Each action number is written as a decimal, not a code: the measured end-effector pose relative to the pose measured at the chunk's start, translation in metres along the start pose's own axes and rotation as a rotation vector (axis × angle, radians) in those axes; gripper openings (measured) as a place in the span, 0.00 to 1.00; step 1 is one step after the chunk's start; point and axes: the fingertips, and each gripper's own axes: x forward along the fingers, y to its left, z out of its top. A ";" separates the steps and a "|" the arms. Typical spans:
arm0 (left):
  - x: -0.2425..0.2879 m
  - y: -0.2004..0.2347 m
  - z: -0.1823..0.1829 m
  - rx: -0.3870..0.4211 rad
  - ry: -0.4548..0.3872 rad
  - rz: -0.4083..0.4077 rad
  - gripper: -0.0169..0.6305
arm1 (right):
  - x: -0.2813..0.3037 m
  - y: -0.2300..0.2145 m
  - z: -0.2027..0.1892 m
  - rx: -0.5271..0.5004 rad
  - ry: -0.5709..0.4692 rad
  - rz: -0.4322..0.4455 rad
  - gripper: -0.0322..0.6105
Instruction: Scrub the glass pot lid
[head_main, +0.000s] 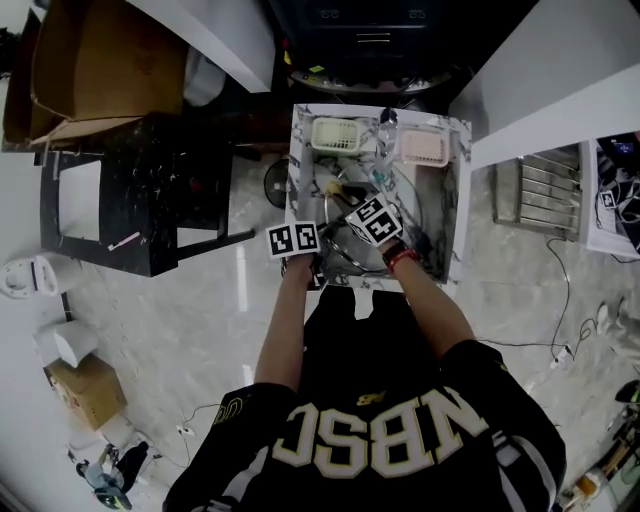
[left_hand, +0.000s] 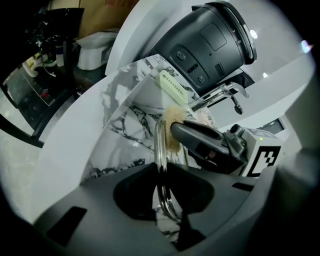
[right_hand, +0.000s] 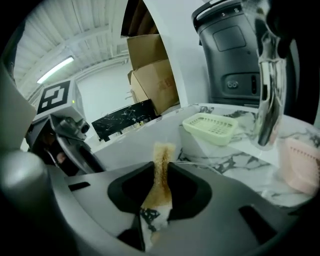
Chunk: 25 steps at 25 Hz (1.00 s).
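Note:
The glass pot lid (left_hand: 161, 145) stands on edge over the marble sink (head_main: 455, 200). In the left gripper view I look along its metal rim. My left gripper (left_hand: 161, 176) is shut on that rim. A tan sponge (right_hand: 159, 175) is pinched upright in my right gripper (right_hand: 158, 169), which is shut on it. In the left gripper view the sponge (left_hand: 173, 131) presses against the right face of the lid, with the right gripper's body (left_hand: 212, 145) behind it. In the head view both grippers meet at the lid (head_main: 345, 258) near the sink's front edge.
A chrome faucet (right_hand: 267, 75) rises at the back of the sink. A pale green basket (right_hand: 210, 127) and a pink basket (right_hand: 302, 165) sit on the marble rim. A dark grey appliance (left_hand: 210, 42) stands behind. A black table (head_main: 140, 190) and cardboard boxes (head_main: 100, 65) are to the left.

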 end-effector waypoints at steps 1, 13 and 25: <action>0.000 0.000 0.000 0.000 -0.002 -0.003 0.15 | 0.002 -0.008 -0.001 0.007 -0.002 -0.018 0.19; -0.004 -0.002 -0.003 -0.029 -0.007 -0.034 0.15 | 0.001 -0.110 -0.056 0.055 0.159 -0.281 0.19; -0.005 -0.003 0.000 -0.045 -0.029 -0.055 0.15 | -0.059 -0.150 -0.144 0.119 0.514 -0.494 0.19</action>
